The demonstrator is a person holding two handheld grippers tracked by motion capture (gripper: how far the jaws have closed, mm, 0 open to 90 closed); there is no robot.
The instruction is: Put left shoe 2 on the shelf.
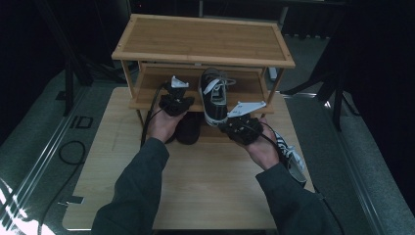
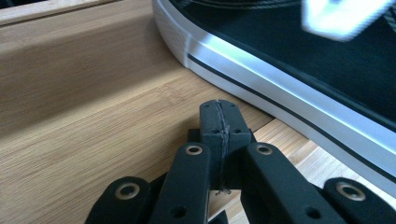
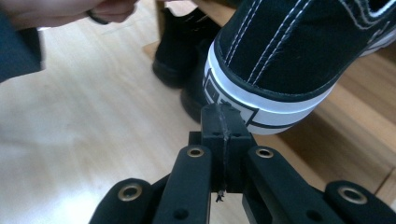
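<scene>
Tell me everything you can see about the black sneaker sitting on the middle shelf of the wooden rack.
The black sneaker looks like canvas, with white stitching, white laces and a white rubber sole edged by a thin black stripe. It sits upright on the middle shelf of the rack, heel toward the person and jutting past the shelf's front edge. The left hand-held gripper, jaws shut, is beside its sole; the right hand-held gripper, also shut, is just short of the heel. Neither holds it.

The middle shelf [image 1: 147, 90] lies bare left of the sneaker [image 1: 214, 95] — room to pass there. Beneath it, dark shoes [image 1: 188, 128] block the way — the tabletop [image 1: 210, 191] in front is free.
</scene>
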